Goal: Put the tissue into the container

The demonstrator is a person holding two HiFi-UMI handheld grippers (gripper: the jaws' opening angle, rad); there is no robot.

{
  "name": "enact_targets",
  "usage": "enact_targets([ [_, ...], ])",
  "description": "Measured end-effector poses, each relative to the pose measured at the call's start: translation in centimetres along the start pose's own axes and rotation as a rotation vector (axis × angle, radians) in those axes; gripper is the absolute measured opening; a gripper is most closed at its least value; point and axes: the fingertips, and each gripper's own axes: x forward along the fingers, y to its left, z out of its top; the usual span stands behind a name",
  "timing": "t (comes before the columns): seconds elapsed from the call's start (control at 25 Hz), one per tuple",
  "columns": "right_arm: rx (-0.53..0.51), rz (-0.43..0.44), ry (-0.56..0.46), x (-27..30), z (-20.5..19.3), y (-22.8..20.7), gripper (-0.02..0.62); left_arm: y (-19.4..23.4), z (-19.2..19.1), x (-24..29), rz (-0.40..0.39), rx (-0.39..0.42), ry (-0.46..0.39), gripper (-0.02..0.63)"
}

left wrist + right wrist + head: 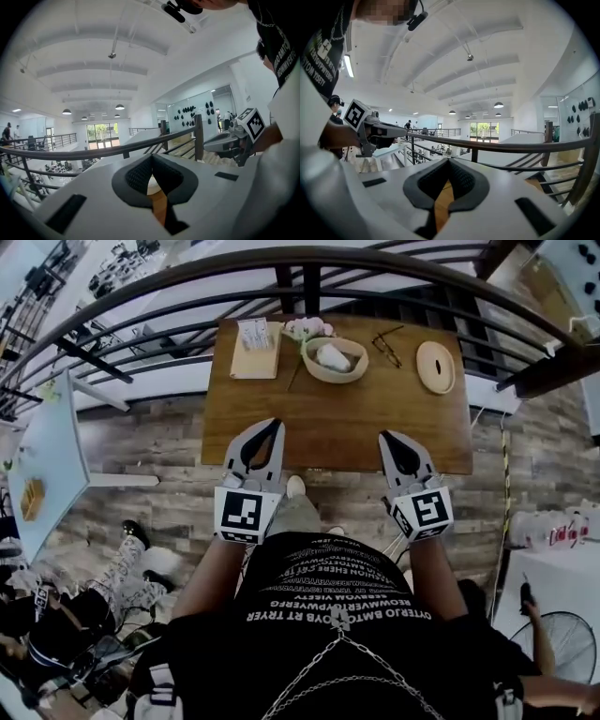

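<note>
A white crumpled tissue (333, 356) lies inside a pale wooden bowl (349, 374) at the far middle of the brown table (356, 418). A flat round wooden lid (436, 367) rests to the bowl's right. My left gripper (277, 422) hovers over the table's near edge, its jaws shut and empty, as the left gripper view (151, 158) also shows. My right gripper (383, 436) is held level with it to the right, shut too, with nothing between its jaws (449, 161). Both point toward the bowl from well short of it.
A tissue pack on a wooden tray (255, 348) sits at the table's far left, with flowers (307, 329) beside it and glasses (386, 346) between bowl and lid. A dark railing (309, 257) curves behind the table. A person (84, 606) sits at lower left.
</note>
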Motion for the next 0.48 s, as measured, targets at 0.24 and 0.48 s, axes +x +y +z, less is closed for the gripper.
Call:
enact_targets([
  [0.24,0.002,0.011,0.072,8.0,-1.9,-2.5,0.006,4.6,-1.1,3.1,0.008,-0.024,0.016,0.025],
  [0.48,0.027,0.056,0.21,18.1,-6.8,-6.2,0.118,8.8,-3.3,6.3,0.012,-0.04,0.06,0.025],
])
